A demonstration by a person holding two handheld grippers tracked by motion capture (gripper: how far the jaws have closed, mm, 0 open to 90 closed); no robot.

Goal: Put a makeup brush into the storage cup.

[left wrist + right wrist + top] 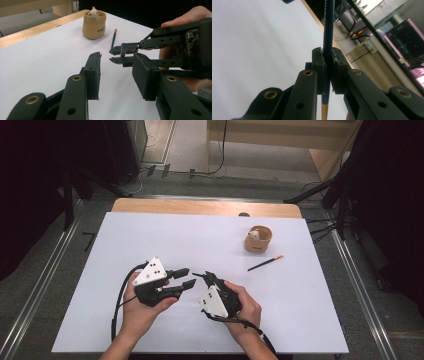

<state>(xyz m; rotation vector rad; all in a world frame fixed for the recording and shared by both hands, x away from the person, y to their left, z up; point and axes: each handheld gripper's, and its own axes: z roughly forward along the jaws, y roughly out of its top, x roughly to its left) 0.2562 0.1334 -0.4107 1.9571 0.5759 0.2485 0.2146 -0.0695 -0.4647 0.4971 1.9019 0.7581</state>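
The right hand-held gripper (327, 72) is clamped on a blue pencil (328, 30). The left hand-held gripper (186, 278) is apart and empty. A worktop pencil (265, 263) lies at 2 o'clock from the right hand-held gripper, which is the nearer one. Its long axis runs from 8 to 2 o'clock.

Entry, camera positions. High view: fixed above your side of the table (150, 235), facing forward and down, far enough back to take in the whole white top, its wooden far edge (205, 207) and the floor around it. Left gripper view: rides on your left gripper (190, 276), low and close over the table, facing along its jaws; it shares with the high view the tan pouch (257, 240), the pencil (265, 263) and your right gripper (200, 275). Right gripper view: rides on that gripper, very near its jaws, turned sideways, facing past the table's wooden edge into the room.
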